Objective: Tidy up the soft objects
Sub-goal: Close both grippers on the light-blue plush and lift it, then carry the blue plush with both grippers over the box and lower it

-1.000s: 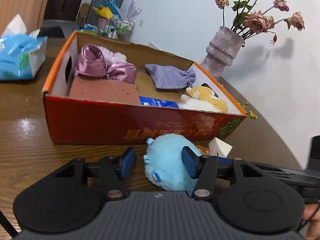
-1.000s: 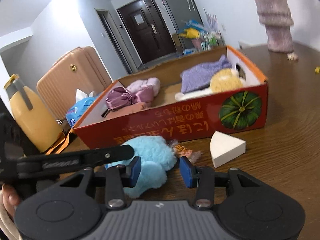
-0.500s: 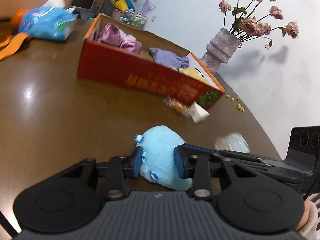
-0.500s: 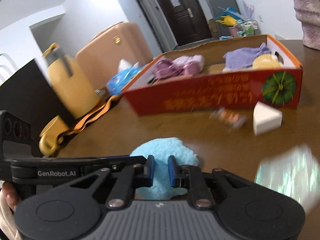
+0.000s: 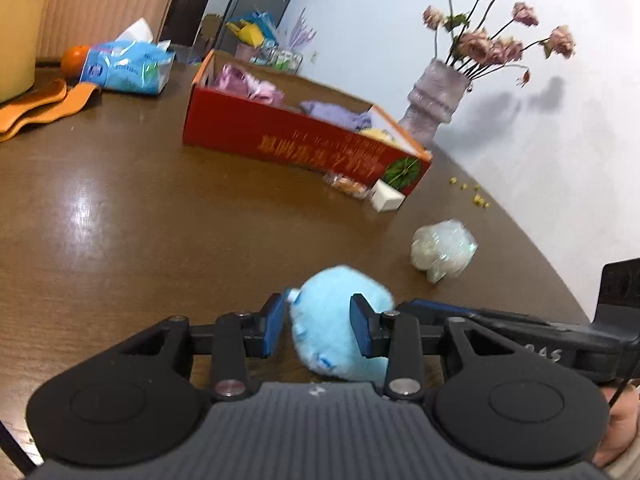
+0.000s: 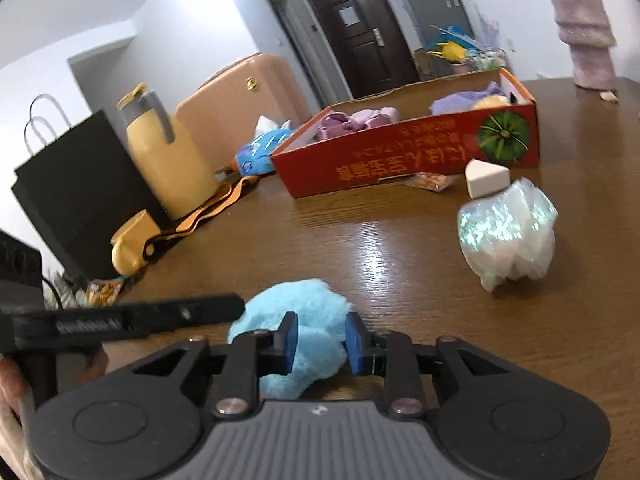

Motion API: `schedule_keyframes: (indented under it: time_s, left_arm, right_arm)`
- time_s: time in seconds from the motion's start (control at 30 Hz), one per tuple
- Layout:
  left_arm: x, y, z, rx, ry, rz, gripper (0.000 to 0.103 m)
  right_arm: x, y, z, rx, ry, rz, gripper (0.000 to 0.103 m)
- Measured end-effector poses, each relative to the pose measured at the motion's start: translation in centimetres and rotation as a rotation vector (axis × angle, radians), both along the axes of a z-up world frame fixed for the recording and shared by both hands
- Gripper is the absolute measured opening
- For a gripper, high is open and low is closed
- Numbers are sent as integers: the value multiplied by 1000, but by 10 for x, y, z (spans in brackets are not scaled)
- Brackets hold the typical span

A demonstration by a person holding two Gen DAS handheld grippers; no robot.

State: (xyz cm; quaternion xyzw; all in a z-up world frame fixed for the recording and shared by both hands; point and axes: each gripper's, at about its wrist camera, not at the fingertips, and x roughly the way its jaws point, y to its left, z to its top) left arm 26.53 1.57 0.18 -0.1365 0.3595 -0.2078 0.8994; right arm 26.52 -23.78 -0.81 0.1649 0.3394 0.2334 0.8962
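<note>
The fluffy light-blue plush toy (image 5: 340,328) has been pulled well away from the long red cardboard box (image 5: 296,136), which it was lying right next to a second ago. It now sits low over the brown wooden tabletop (image 5: 132,216), with both grippers on it. The left gripper (image 5: 318,326) has its blue pads pressed on the toy's sides, so it is holding it. The right gripper (image 6: 318,340) was squeezed nearly closed half a second ago and has opened a little, but it still pinches the fluff. This looks like the toy is being lifted so it can go in the box with the other soft things. A shiny crumpled see-through bag (image 6: 508,236) and a small white wedge sponge (image 6: 486,178) are still out on the tabletop. The toy's underside is hidden behind the grippers, so I cannot tell if it touches the tabletop. The box's inside is partly hidden by its wall.
</note>
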Motion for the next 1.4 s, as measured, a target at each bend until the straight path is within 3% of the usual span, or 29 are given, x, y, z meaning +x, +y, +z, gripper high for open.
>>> schedule_keyframes:
  time_s: [0.3, 0.4, 0.57, 0.9, 1.07, 1.17, 1.27, 1.4]
  left_arm:
    - [5, 10, -14, -90, 34, 1, 39]
    - [4, 11, -15, -110, 29, -5, 31]
    - [1, 6, -15, -114, 9, -31, 30]
    - [4, 4, -16, -132, 14, -35, 30]
    - [16, 1, 6, -166, -70, -48, 30]
    - [42, -6, 28, -169, -131, -76, 30]
    - [90, -15, 55, -201, -194, -101, 30]
    - [171, -23, 74, -277, -197, -106, 30]
  right_arm:
    - [11, -5, -20, 116, 81, -27, 36]
    - [13, -7, -24, 154, 97, -30, 35]
    - [19, -12, -31, 247, 157, -15, 35]
    - [18, -11, -30, 258, 147, -15, 31]
    - [23, -16, -7, 263, 61, -18, 31]
    - [46, -24, 19, 259, 9, -24, 31]
    - [86, -31, 53, 216, -51, -39, 31]
    - [161, -37, 95, 121, -114, -49, 31]
